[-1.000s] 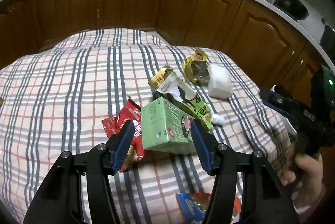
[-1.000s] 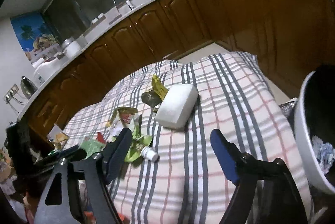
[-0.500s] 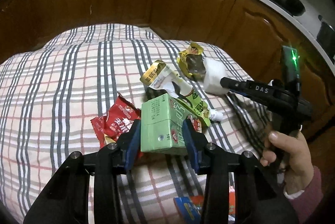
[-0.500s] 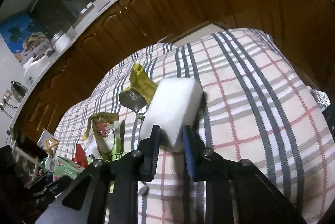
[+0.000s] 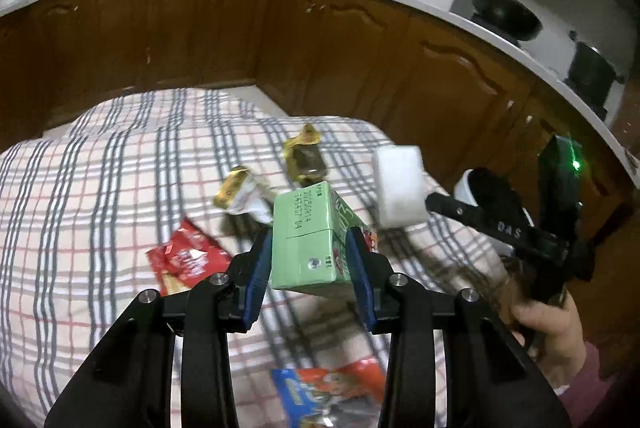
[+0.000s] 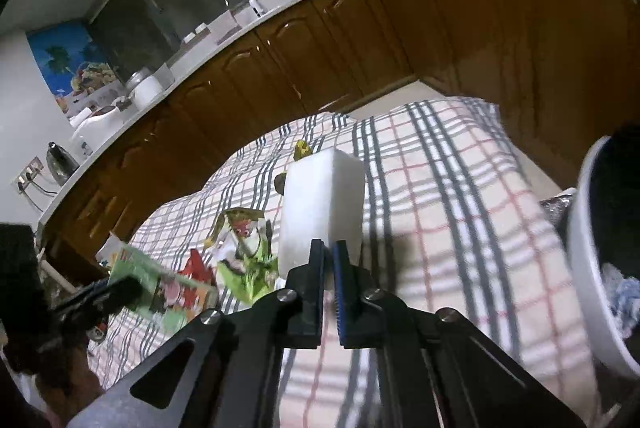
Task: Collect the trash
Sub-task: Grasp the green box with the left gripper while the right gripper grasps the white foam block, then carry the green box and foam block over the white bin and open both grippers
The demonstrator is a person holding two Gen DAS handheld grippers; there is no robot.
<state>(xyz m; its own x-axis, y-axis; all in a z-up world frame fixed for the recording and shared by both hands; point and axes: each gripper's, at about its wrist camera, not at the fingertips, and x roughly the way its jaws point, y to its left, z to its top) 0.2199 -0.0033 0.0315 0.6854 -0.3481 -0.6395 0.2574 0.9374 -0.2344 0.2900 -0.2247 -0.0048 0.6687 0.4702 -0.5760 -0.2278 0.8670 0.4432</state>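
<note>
My left gripper (image 5: 308, 252) is shut on a green drink carton (image 5: 312, 236) and holds it lifted above the plaid table cloth (image 5: 100, 196). The carton also shows in the right wrist view (image 6: 160, 284). My right gripper (image 6: 329, 256) is shut on a white foam block (image 6: 320, 208), lifted off the cloth; the block also shows in the left wrist view (image 5: 398, 184). A red snack wrapper (image 5: 184, 260), a gold and white wrapper (image 5: 240, 192), a yellow wrapper (image 5: 304, 156) and a green wrapper (image 6: 248, 260) lie on the cloth.
A white trash bin (image 6: 592, 268) with trash inside stands at the table's right edge. A blue and orange wrapper (image 5: 320, 384) lies near the front edge. Brown kitchen cabinets (image 5: 340, 40) under a cluttered counter ring the table.
Both grippers have closed and lifted: the left on the green carton, the right on the white foam block, which has risen off the cloth and stands upright.
</note>
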